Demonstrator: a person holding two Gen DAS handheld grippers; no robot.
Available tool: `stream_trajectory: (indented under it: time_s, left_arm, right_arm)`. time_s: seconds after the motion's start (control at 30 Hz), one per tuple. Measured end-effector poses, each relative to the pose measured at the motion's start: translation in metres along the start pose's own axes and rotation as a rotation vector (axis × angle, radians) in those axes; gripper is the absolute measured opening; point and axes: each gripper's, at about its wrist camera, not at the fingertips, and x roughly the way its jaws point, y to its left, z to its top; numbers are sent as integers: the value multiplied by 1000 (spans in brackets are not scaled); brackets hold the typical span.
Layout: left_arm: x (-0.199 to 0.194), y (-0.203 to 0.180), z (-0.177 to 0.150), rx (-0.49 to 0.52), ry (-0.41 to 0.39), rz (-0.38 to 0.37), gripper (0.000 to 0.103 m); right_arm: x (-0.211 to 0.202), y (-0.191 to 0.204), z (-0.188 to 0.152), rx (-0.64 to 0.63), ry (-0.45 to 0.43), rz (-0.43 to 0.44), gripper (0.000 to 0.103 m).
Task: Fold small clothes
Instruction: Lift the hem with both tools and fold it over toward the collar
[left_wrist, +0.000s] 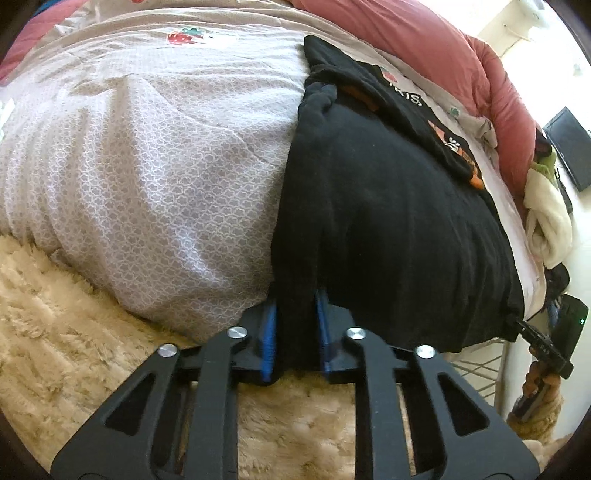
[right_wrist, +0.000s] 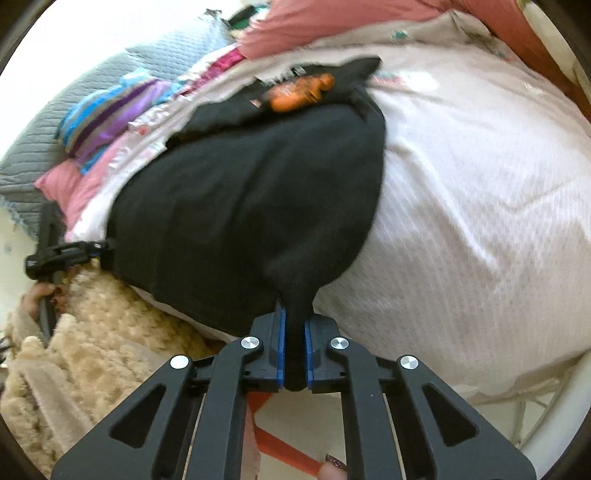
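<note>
While the black garment (left_wrist: 388, 221) drapes the bed (left_wrist: 166, 166), both grippers' jaws pinch its hem.

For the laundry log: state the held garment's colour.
Black garment with an orange print; clearest in the left wrist view.

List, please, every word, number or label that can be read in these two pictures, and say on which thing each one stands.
"KIS," in white letters: a cut-off fragment on the folded-over part of the black garment, left wrist view.
Orange print on the same garment: has letters, too distorted to read.
White marks on the right gripper, seen from the left wrist: too small to read.
Right wrist view: the print is too blurred to read.
</note>
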Motion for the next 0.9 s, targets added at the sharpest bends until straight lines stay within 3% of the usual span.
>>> stream_trajectory:
  time_s: [0.2, 0.47, 0.9]
  left_arm:
    - [-21, -17, 1, 63, -73, 32, 5]
    - [-50, -36, 18, 97, -171, 3, 5]
    - [-72, -57, 64, 106, -274, -40, 4]
  right_arm:
    - [-22, 14, 21, -45, -113, 38, 6]
    - [-45, 15, 48, -55, -257, 64, 6]
    - [-64, -6, 75, 6, -403, 52, 6]
